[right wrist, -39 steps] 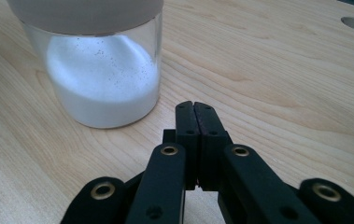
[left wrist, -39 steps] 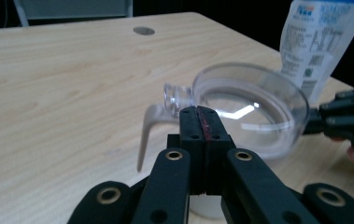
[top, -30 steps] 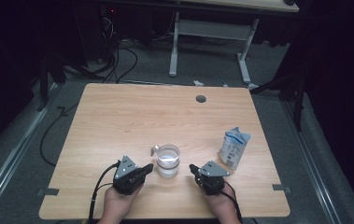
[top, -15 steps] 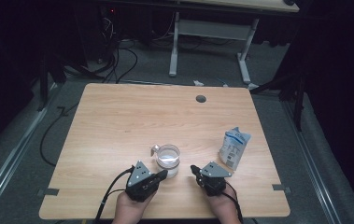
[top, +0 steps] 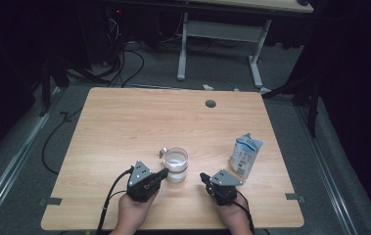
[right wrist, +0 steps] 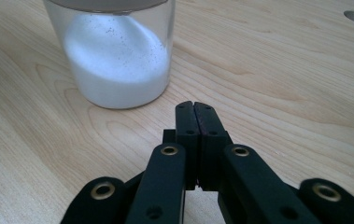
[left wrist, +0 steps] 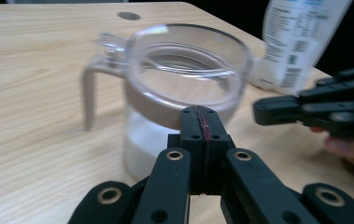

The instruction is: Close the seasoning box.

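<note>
Down at the near edge of the desk [top: 124,117], the left tool [top: 165,173] has its jaws pressed together with nothing between them, tips just beside the clear jar [top: 176,165]; the right tool [top: 203,176] is likewise closed and empty, a little apart from the jar on its other side; the jar stands upright, white powder in its bottom; a white pouch [top: 244,154] stands near the right tool.

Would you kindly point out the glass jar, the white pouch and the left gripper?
glass jar [top: 176,165], high view, on its side wall.
white pouch [top: 244,155], high view, on its front face.
left gripper [top: 165,173], high view, at its fingertips.
</note>
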### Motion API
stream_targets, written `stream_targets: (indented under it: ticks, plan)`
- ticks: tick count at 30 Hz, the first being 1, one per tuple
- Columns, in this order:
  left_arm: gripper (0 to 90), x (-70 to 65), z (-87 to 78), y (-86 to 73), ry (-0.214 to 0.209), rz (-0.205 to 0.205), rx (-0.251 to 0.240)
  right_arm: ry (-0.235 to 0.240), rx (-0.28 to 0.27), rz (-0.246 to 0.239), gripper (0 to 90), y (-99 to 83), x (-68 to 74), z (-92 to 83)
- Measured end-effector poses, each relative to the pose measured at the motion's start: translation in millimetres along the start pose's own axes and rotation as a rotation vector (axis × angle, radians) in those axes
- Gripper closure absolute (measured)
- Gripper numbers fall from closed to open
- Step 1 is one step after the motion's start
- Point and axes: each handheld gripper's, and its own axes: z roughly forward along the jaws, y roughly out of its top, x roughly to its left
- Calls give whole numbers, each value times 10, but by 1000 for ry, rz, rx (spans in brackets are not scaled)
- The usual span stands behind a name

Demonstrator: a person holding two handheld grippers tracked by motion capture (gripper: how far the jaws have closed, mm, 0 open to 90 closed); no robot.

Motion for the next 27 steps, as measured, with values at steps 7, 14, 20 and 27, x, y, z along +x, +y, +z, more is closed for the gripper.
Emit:
stream_targets:
  ticks: [7, 14, 20, 27]
  plan:
    - [900, 187, 80, 51, 42, -22, 1, 0, -6, 2, 895, 20, 13, 17]
    - [900, 395, -127, -112, 92, -6, 23, -7, -32, 17, 899, 139, -9, 43]
    - [875, 691, -486, -189, 165, -10, 25, -18, -56, 16, 900, 364, -29, 161]
    - [819, 959, -771, -232, 242, 2, 14, -25, -71, -7, 900, 577, 1, 289]
